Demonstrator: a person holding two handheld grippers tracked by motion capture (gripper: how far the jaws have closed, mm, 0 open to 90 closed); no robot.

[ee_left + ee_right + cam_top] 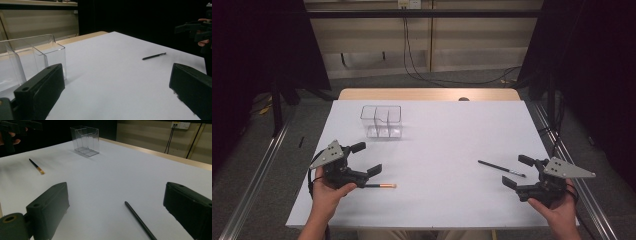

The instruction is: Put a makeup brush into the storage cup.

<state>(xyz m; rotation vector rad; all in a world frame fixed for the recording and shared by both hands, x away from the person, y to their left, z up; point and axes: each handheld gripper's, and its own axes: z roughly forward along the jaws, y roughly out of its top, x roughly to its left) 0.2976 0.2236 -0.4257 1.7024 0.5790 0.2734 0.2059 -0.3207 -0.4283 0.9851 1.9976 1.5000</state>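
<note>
A flat, matt white rectangular table top (437,150) is seen from above, with a strip of pale wood edge at its far side. Taken as the landmark is a clear, hard-plastic box-shaped organiser (381,121) that stands upright on the far left part of the table; its walls are thin and glossy, and inner partitions divide it into compartments. Nothing is seen inside any compartment.

Two slim, stick-shaped tools are counted on the table. A thin black-handled brush with an orange-tan tip (380,186) lies flat nearer the person than the organiser, with its tip pointing to the right. A thin all-black pen-like brush (502,168) lies flat well apart from the organiser, to its right and nearer the person, set at a slant.

Two hand-held grippers are counted, each of matt black plastic with blocky, flat-faced jaws and a grey three-cornered plate on top. The left gripper (364,159) is held in the left hand (328,192) nearer the person than the organiser, just beside the handle end of the orange-tipped brush; its jaws are spread wide and nothing is grasped between them. The right gripper (518,171) is held in the right hand (557,210) far to the right of the organiser, close to the tip end of the black brush; its jaws are likewise spread wide and nothing is held. In the right gripper view the black brush (140,221) lies on the table between the two jaws, untouched by either.
</note>
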